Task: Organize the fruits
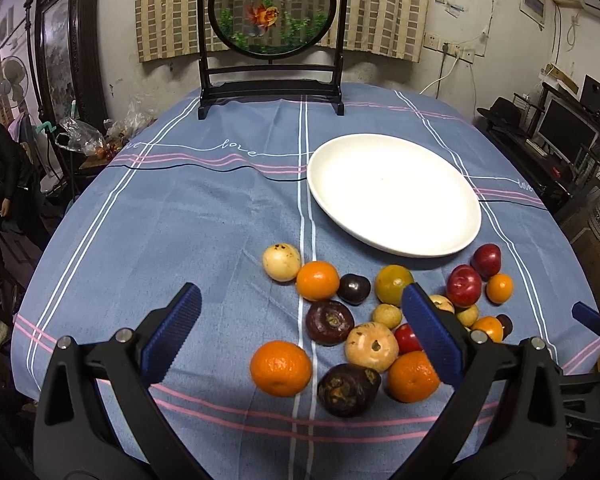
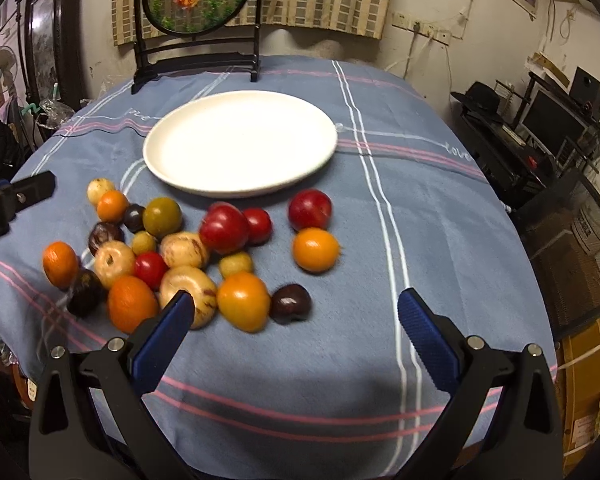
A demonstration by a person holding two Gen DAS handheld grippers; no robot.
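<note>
In the left wrist view, the left tongs (image 1: 300, 332) hang wide open over the table (image 1: 180, 220), gripping nothing. Between their blue fingers (image 1: 172, 332), in the lower middle of the frame, lies a loose cluster of fruits: an orange (image 1: 281, 368) at the cluster's left edge, a dark purple fruit (image 1: 347, 389) just beside it, and a pale yellow fruit (image 1: 372, 346) above that. Further right, red plums (image 1: 463, 285) sit near the lower rim of the white plate (image 1: 394, 194), which holds nothing and fills the centre right.

In the right wrist view, the right tongs (image 2: 292, 320) are likewise spread wide and hold nothing. The fruits lie left of centre, below the plate (image 2: 240, 142); a dark plum (image 2: 290, 303) lies between the fingers.
</note>
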